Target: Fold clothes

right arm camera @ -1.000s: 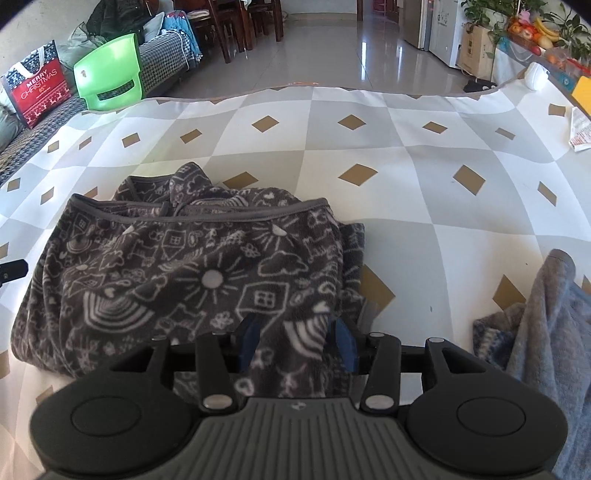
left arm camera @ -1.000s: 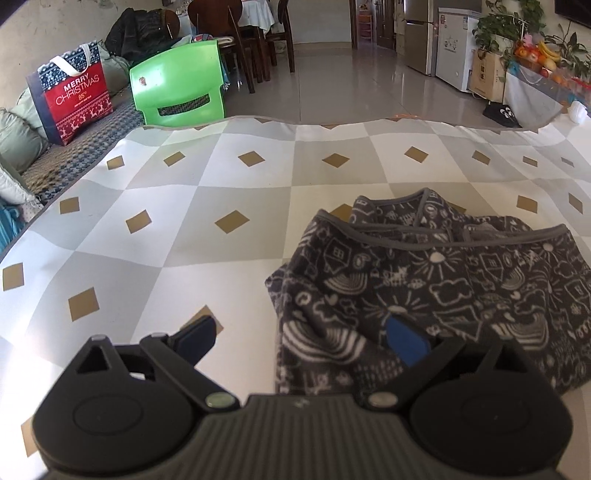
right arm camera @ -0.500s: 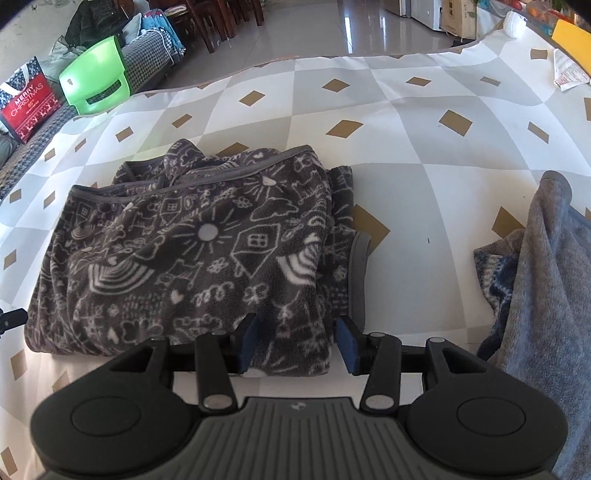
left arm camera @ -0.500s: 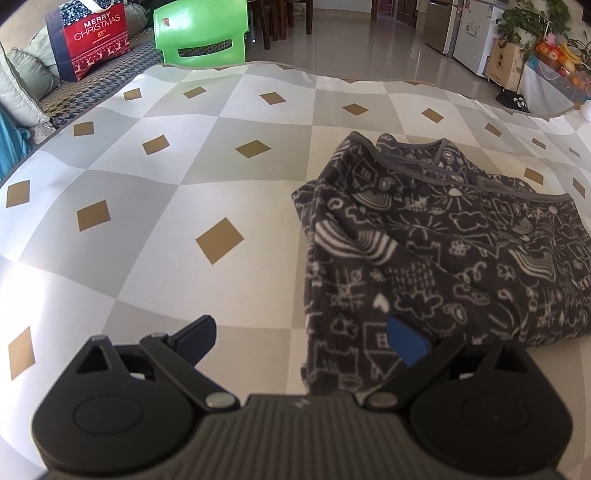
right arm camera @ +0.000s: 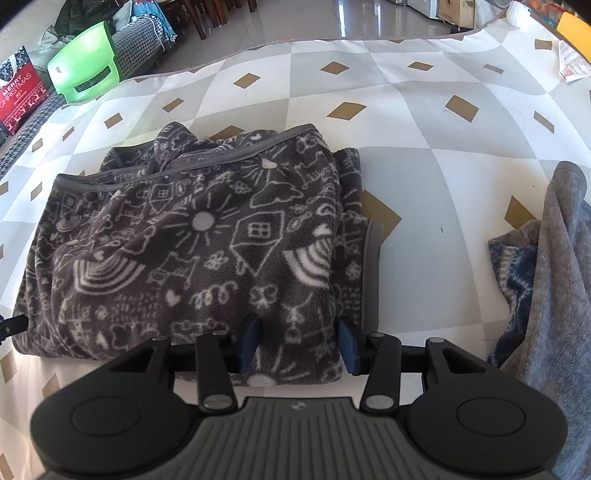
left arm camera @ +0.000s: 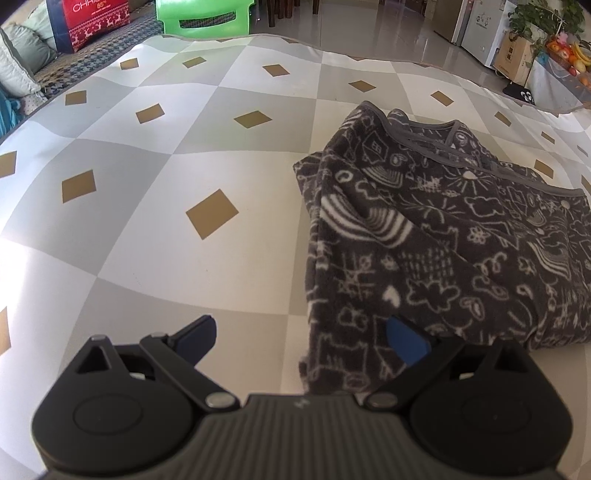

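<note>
A dark grey fleece garment with white doodle print (left arm camera: 436, 240) lies folded on the diamond-patterned sheet (left arm camera: 184, 155); it also shows in the right wrist view (right arm camera: 192, 236). My left gripper (left arm camera: 301, 338) is open wide and empty, just above the garment's near left corner. My right gripper (right arm camera: 299, 341) is partly open, its blue fingers (right arm camera: 349, 341) straddling a bunch of the garment's near right edge without pinching it.
A grey and blue knitted garment (right arm camera: 546, 280) lies heaped at the right. A green plastic chair (right arm camera: 86, 66) and a red Christmas bag (left arm camera: 96, 18) stand beyond the far left edge. A paper (right arm camera: 572, 66) lies far right.
Both grippers have risen and tilted down, so the garment sits lower and larger in view. The right fingers have spread slightly wider. The garment has not moved.
</note>
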{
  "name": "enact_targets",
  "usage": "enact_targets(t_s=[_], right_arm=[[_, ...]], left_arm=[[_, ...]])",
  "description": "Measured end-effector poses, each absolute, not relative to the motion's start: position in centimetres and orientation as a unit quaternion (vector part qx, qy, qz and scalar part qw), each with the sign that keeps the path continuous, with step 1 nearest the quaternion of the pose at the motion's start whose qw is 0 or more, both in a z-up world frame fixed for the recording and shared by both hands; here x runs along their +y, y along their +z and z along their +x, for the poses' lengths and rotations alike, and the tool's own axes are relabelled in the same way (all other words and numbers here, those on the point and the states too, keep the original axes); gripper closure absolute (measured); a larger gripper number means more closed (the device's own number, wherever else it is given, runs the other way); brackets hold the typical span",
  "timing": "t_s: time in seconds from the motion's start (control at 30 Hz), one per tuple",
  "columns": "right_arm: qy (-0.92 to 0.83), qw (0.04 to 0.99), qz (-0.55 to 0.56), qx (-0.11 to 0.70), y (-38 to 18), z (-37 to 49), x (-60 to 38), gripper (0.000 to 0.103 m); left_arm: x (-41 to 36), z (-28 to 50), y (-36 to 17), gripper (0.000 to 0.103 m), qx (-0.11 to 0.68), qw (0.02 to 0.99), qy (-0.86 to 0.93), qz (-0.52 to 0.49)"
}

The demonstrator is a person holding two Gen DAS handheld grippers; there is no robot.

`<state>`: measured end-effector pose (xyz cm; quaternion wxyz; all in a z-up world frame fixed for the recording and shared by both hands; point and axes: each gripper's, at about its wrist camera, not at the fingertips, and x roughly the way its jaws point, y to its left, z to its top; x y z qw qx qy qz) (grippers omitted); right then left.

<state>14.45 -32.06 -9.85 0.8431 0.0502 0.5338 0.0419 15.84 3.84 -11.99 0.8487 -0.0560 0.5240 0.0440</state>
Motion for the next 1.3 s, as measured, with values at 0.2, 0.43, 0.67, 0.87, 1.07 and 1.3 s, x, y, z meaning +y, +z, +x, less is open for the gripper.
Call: enact_targets(t_s=[0.2, 0.43, 0.67, 0.87, 1.07, 1.3], right_arm=[[0.04, 0.841, 0.053, 0.538, -9.8, 14.5, -32.1, 0.06], [0.039, 0.846, 0.022, 0.532, -9.9, 14.2, -31.2, 0.06], [0.036, 0.847, 0.019, 0.53, -9.9, 14.1, -30.8, 0.073], [0.002, 0.85, -0.012, 0.527, -9.8, 14.0, -30.7, 0.093], [-0.012, 0.849, -0.017, 0.528, -10.4, 14.0, -31.2, 0.093], [-0.048, 0.855, -0.032, 0.515, -10.3, 14.2, -31.1, 0.094]], left_arm=[[4.8, 15.9, -12.3, 0.005, 0.536, 0.837, 0.043, -0.102], [4.9, 15.9, -12.8, 0.054, 0.543, 0.825, 0.012, -0.155], [3.9, 15.7, -12.4, 0.076, 0.532, 0.835, 0.006, -0.139], [2.6, 15.4, -11.7, 0.081, 0.525, 0.847, 0.022, -0.081], [2.2, 15.3, -11.6, 0.082, 0.527, 0.849, 0.046, -0.016], [5.0, 14.9, -11.5, 0.081, 0.53, 0.843, 0.044, -0.074]])
